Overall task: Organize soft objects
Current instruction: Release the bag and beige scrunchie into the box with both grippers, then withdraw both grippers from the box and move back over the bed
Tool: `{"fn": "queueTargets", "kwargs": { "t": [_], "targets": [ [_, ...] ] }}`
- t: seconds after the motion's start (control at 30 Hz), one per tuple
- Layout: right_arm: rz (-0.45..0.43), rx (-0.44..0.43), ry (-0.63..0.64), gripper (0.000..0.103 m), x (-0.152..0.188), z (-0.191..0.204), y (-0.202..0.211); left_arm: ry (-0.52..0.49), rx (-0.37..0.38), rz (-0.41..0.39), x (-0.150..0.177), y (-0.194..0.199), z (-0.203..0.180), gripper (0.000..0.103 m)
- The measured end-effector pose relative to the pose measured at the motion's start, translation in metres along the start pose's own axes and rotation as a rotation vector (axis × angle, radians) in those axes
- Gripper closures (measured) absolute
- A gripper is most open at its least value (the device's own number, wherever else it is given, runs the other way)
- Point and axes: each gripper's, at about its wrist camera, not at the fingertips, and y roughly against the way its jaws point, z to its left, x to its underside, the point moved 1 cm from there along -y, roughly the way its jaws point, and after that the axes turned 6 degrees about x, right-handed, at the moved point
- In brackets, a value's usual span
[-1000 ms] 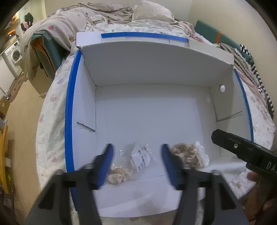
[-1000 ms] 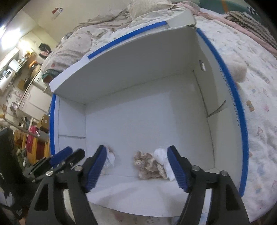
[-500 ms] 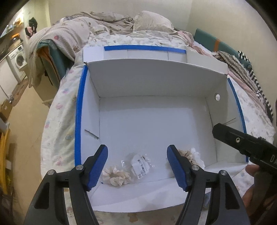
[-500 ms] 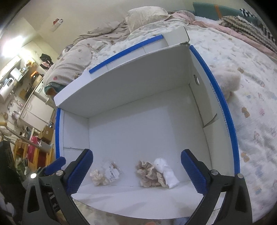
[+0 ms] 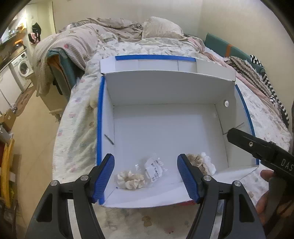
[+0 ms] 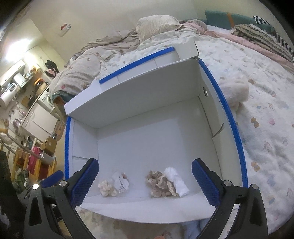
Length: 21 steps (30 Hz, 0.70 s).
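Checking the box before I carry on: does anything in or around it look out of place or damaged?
Nothing looks damaged. The scrunchies and the bagged item lie loose against the near wall of the white box. A fluffy cream item lies outside on the bedspread, beside the right wall.

a rumpled bed (image 5: pixel 128 47) with a floral sheet filled the room under cream walls (image 5: pixel 110 9). a pillow (image 5: pixel 161 27) lay far off. at left stood a washing machine (image 5: pixel 23 68) on a beige floor (image 5: pixel 36 132).

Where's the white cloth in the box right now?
In the right wrist view, the white cloth lies on the box floor near the front wall, right of centre, touching the beige lace scrunchie.
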Motion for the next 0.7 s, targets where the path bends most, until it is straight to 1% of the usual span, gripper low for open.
{"fn": "queueTargets", "kwargs": {
  "t": [0.3, 0.5, 0.7],
  "targets": [
    [-0.007, 0.013, 0.026, 0.000, 0.016, 0.000, 0.019, 0.054, -0.022, 0.028, 0.023, 0.012, 0.021, 0.035],
    [0.003, 0.016, 0.016, 0.000, 0.031, -0.003, 0.027, 0.076, -0.017, 0.045, 0.041, 0.018, 0.029, 0.035],
    [0.004, 0.016, 0.030, 0.000, 0.044, -0.001, 0.035, 0.125, 0.023, 0.050, 0.052, 0.021, 0.038, 0.035]
  ]
}}
